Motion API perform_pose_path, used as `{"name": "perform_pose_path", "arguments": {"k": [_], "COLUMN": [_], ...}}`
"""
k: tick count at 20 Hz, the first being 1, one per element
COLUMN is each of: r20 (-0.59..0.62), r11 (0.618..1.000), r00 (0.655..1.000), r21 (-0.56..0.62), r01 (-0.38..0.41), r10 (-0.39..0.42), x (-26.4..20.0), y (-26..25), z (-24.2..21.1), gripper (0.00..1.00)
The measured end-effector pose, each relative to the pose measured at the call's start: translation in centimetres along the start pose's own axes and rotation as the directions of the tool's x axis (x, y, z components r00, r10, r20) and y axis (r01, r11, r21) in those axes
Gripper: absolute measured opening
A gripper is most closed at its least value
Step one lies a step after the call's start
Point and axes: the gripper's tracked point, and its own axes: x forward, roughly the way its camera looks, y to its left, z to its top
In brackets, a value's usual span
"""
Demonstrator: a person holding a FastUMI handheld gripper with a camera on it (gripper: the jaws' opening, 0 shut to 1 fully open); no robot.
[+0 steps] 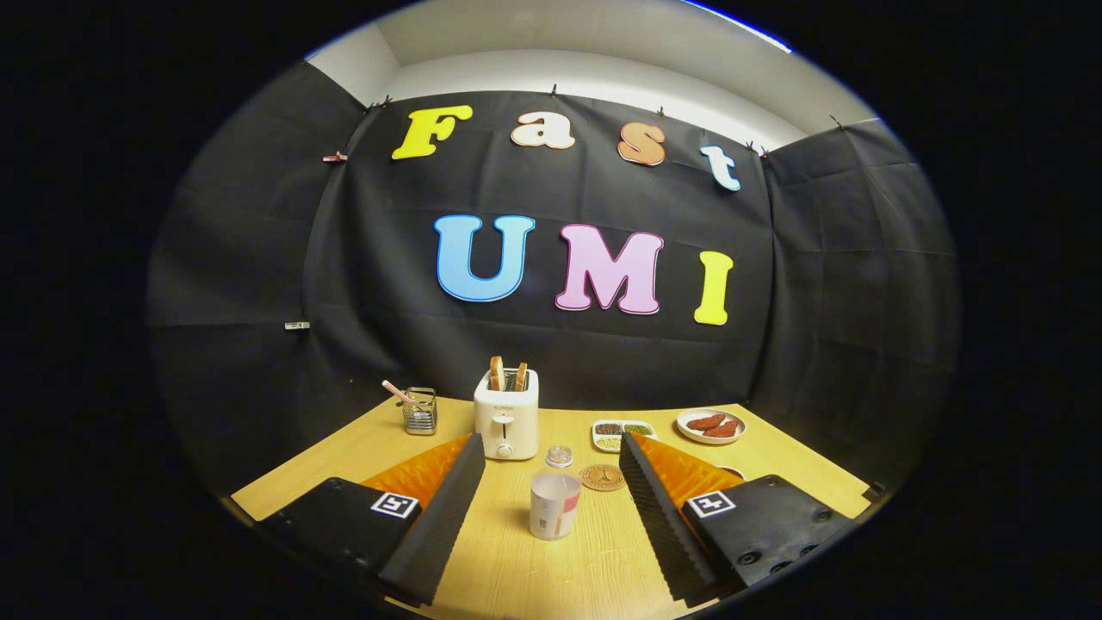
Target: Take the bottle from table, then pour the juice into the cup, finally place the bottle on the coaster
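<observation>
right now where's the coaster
In the gripper view, the coaster lies on the table between the open fingers, just beyond the cup, in front of the toaster.

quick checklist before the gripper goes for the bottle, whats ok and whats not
1. Fingers apart, nothing between them but table: ok, gripper is open.
2. Bottle located: cannot tell; no bottle is identifiable among the things on the table.
3. Cup upright and ready to receive: ok, it stands just ahead, between the fingers.
4. Coaster free for the bottle: ok, nothing sits on it, just beyond the cup.
5. Nearby clutter: small jar beside the coaster, toaster behind; ok, apart from the cup.
</observation>
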Motion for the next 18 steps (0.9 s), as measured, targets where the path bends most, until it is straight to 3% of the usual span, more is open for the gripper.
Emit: {"name": "perform_pose_path", "arguments": {"k": [7,12,18], "r20": [-0.033,-0.092,-0.152], "r11": [0.998,1.0,1.0], "r00": [0.998,0.996,0.988], "r21": [0.014,0.013,0.022], "r01": [0.055,-0.007,0.001], "r10": [-0.054,0.009,0.002], "x": [3.1,5.5,8.4], "y": [-0.7,0.4,0.8], "z": [-3.0,-7.5,-12.2], "gripper": [0.97,0.97,0.97]}}
